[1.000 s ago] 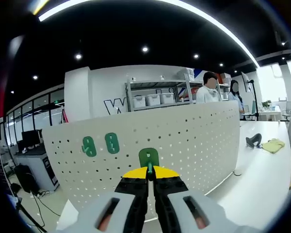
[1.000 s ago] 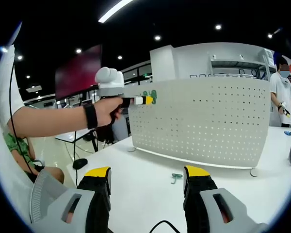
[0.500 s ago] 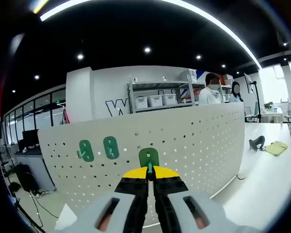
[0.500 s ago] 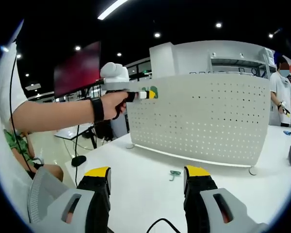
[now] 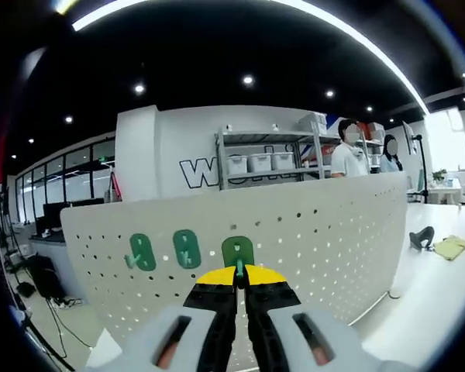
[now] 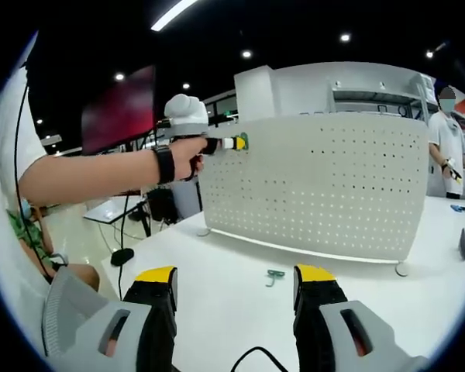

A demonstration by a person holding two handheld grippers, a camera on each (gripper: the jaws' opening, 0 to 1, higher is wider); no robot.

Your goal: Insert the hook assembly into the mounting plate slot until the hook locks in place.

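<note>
The left gripper (image 5: 238, 276) was seen clenched on a green hook (image 5: 238, 252), whose round plate stood just above the yellow jaw tips at lower centre of the left gripper view. Directly behind the hook lay the white pegboard (image 5: 318, 232), filling the middle band of the frame. Whether the hook touched the board could not be told. Two mounted hooks (image 5: 164, 250) were seen to its left, in the same row of holes.

For the step in hand, the hook would best be kept square to the board, its pegs lined up with a hole pair level with the mounted hooks, then pressed straight in until seated; any roll of the wrist would likely make the pegs miss.

In the right gripper view, the right gripper (image 6: 238, 283) was held released and empty at the bottom of the frame, above the table (image 6: 217, 263). A spare hook (image 6: 274, 274) lay on the table between its jaw tips, well apart from them. The left gripper (image 6: 239, 142) was seen at the board's upper left corner.
</note>
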